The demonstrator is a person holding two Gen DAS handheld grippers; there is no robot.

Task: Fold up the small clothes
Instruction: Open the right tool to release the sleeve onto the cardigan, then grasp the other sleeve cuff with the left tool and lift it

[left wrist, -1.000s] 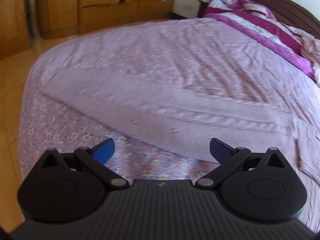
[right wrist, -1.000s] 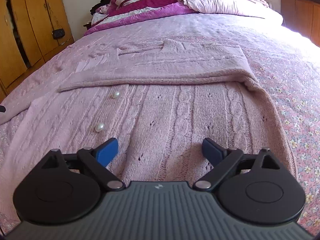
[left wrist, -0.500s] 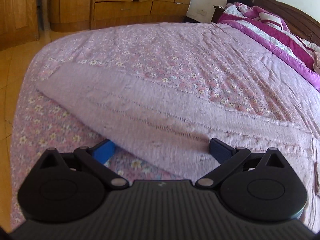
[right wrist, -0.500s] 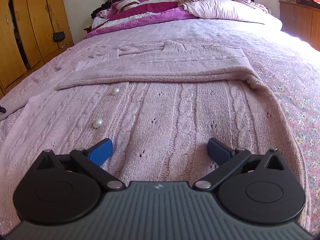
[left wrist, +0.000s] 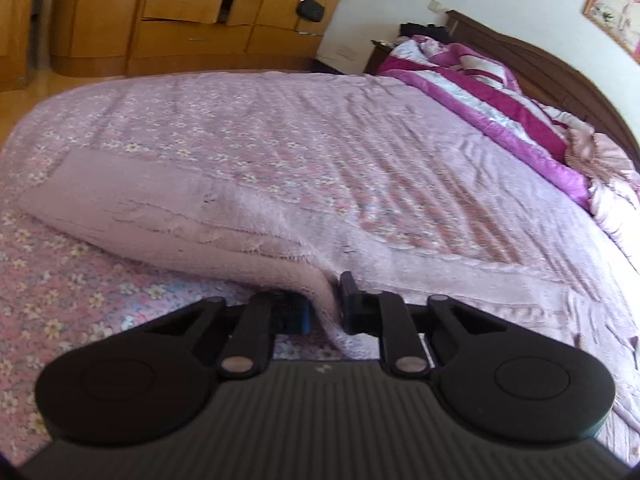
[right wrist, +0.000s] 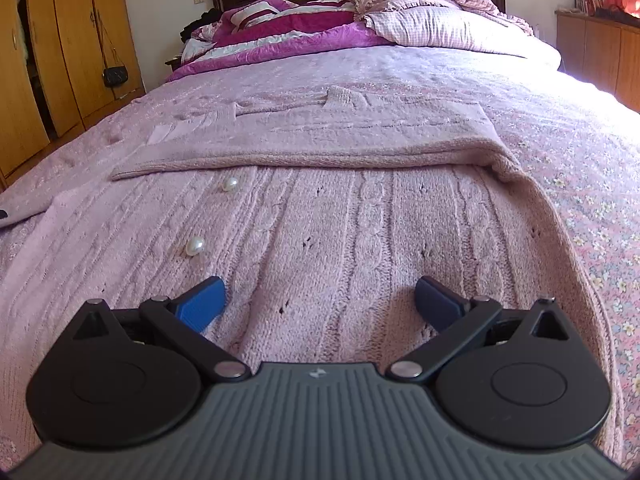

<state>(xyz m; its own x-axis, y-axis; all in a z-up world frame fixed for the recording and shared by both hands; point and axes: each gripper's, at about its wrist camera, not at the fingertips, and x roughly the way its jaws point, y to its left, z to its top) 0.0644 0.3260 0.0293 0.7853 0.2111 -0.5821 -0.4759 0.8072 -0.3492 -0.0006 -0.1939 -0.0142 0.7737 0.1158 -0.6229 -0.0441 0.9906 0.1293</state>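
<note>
Cardigan (right wrist: 360,248): lay spread on the bed (right wrist: 580,128), filling mid frame.
Done: right sleeve (right wrist: 320,136) folded across.
Left gripper (left wrist: 325,308): clamped on left sleeve (left wrist: 168,208).
Right gripper (right wrist: 320,300): spread wide, empty.
Left: sleeve, body folds.

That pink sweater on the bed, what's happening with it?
A person holding a gripper in each hand is folding it. The pink knitted cardigan, with pearl buttons, lies spread on the floral bedspread, one sleeve already folded across its body. The left gripper has pinched shut on the other sleeve, which lies out to the side. The right gripper hovers open over the cardigan's front.
</note>
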